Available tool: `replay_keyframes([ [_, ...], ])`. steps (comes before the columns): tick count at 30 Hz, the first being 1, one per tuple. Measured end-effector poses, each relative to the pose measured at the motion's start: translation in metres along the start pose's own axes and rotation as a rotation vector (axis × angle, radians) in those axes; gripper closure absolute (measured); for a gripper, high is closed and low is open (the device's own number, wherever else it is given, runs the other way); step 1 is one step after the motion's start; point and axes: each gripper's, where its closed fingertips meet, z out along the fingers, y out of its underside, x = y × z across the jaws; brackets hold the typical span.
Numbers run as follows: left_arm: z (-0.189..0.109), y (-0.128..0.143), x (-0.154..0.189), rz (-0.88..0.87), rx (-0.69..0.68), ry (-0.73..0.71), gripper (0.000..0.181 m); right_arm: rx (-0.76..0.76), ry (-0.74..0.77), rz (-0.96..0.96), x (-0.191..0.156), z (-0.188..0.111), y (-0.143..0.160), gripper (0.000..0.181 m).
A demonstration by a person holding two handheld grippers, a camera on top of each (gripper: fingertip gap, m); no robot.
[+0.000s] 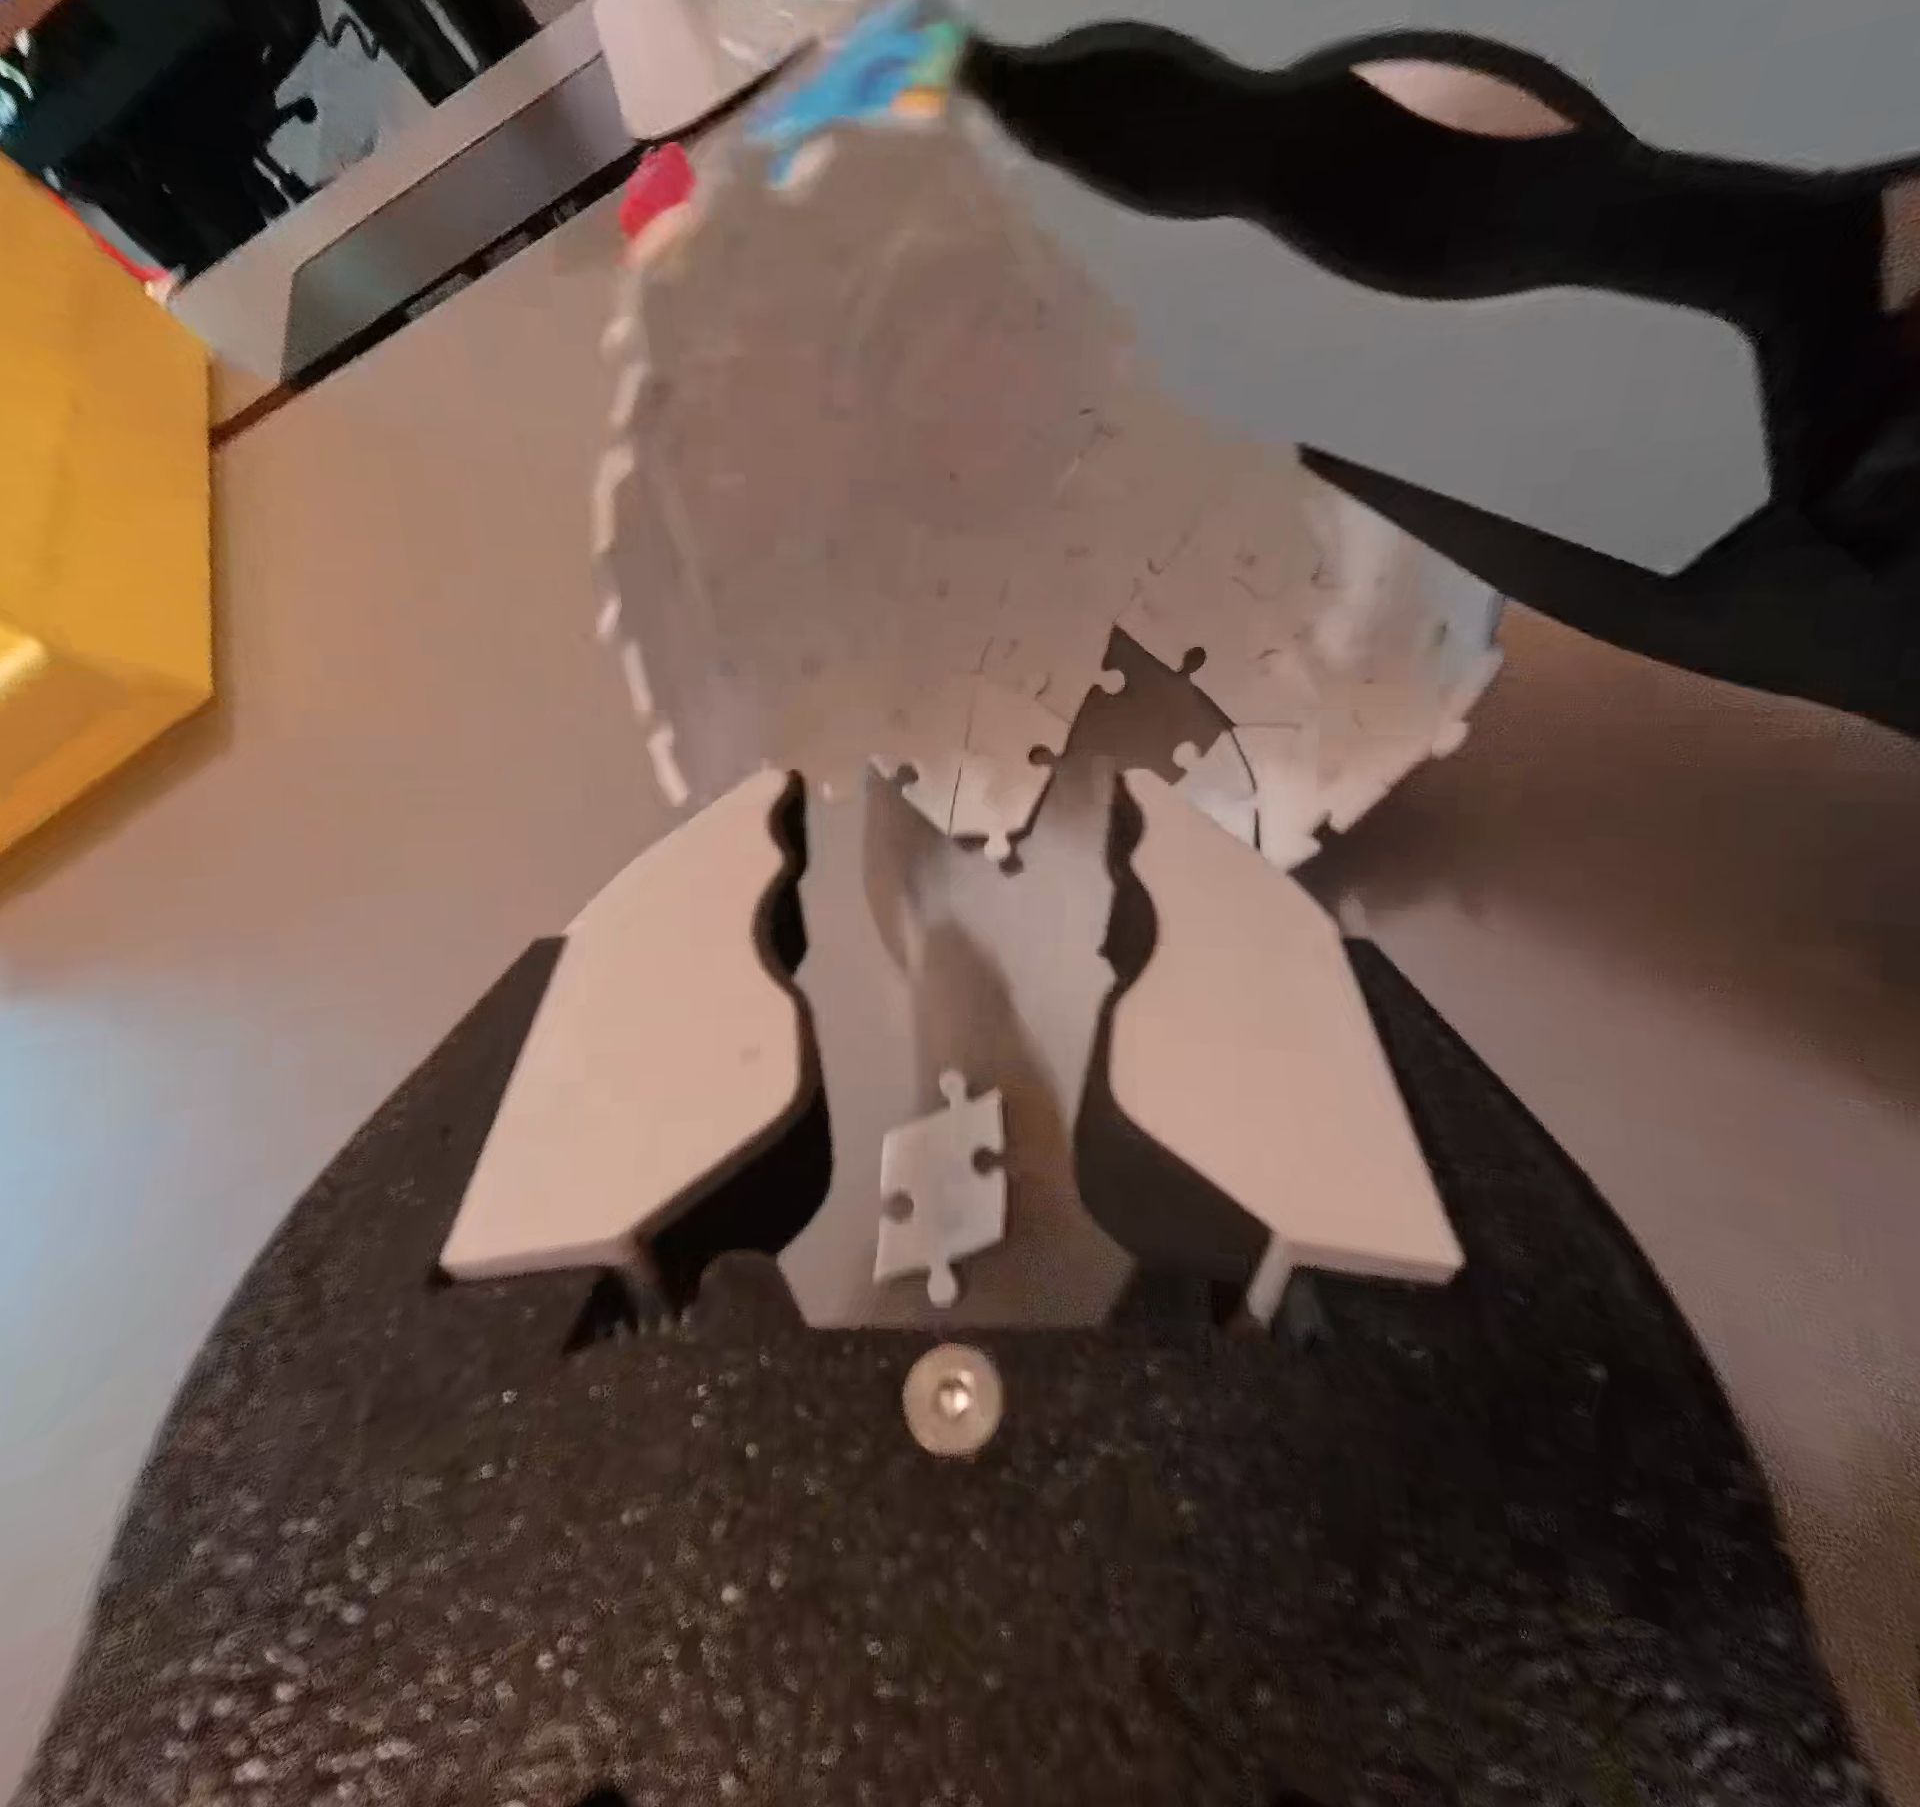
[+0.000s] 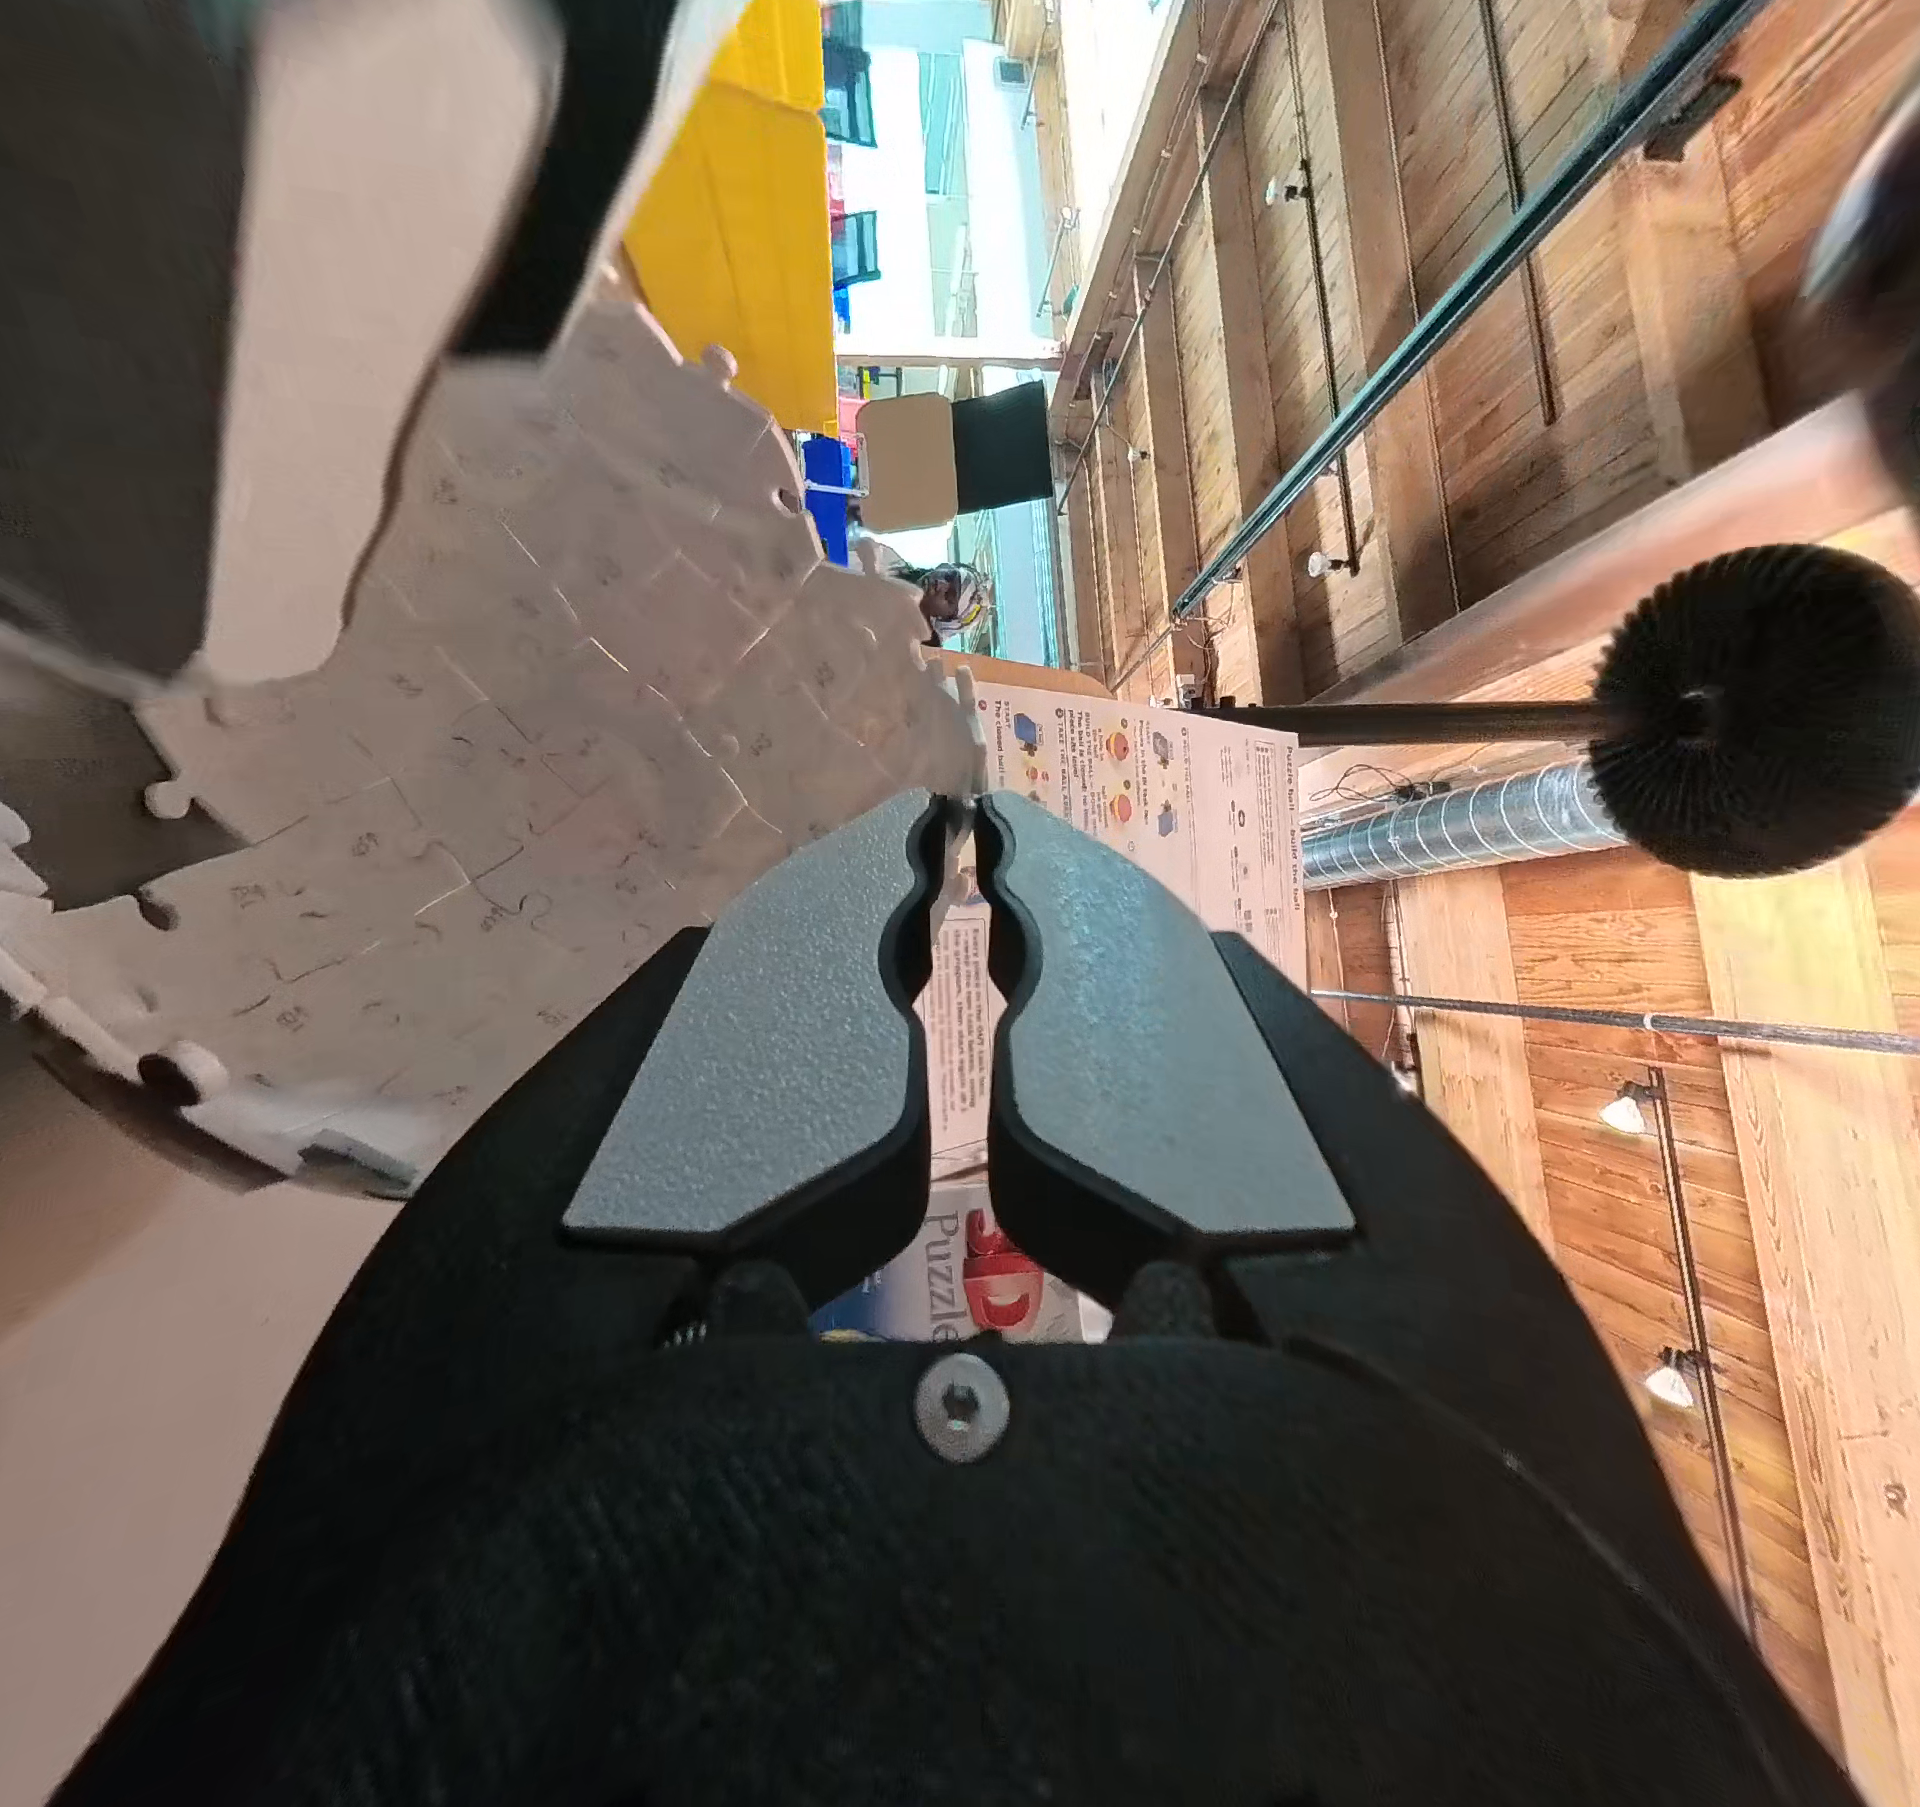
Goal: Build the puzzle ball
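Note:
The partly built puzzle ball (image 1: 883, 531) is a curved shell held above the table, its plain white inner side toward me, with one open gap (image 1: 1143, 718) near its lower edge. My right gripper (image 1: 966, 79) reaches in from the upper right and is shut on the shell's top rim. In the right wrist view the right gripper (image 2: 961, 812) pinches the edge of the shell (image 2: 499, 770). My left gripper (image 1: 961, 801) is open just below the shell's lower edge. A loose white puzzle piece (image 1: 940, 1196) lies on the table between its fingers.
A yellow box (image 1: 94, 562) stands at the left on the beige table (image 1: 312, 822). A dark flat board (image 1: 436, 230), a red piece (image 1: 657, 188) and a white container (image 1: 665, 43) lie behind the shell. A printed sheet (image 2: 1143, 822) and a black round brush on a pole (image 2: 1756, 708) show beyond the right gripper.

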Motion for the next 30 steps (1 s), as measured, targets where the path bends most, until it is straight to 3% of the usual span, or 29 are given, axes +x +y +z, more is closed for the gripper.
replay_keyframes([
  [4, -0.019, 0.013, -0.024, -0.258, 0.033, -0.015, 0.106, -0.009, 0.003, -0.018, 0.0, -0.001, -0.001, 0.176],
  [7, -0.007, 0.022, -0.026, -0.428, -0.029, 0.05, 0.107, -0.008, 0.011, -0.021, 0.001, -0.002, -0.005, 0.176],
  [10, 0.01, 0.024, -0.025, -0.52, -0.081, 0.089, 0.094, -0.016, 0.016, -0.026, 0.003, -0.005, -0.007, 0.176],
  [15, 0.033, 0.024, -0.035, -0.476, -0.131, 0.011, 0.081, -0.033, 0.023, -0.004, 0.002, -0.007, -0.006, 0.177],
  [30, 0.053, 0.021, -0.027, -0.422, -0.191, 0.023, 0.08, -0.042, 0.021, 0.051, 0.0, -0.008, -0.002, 0.177],
])
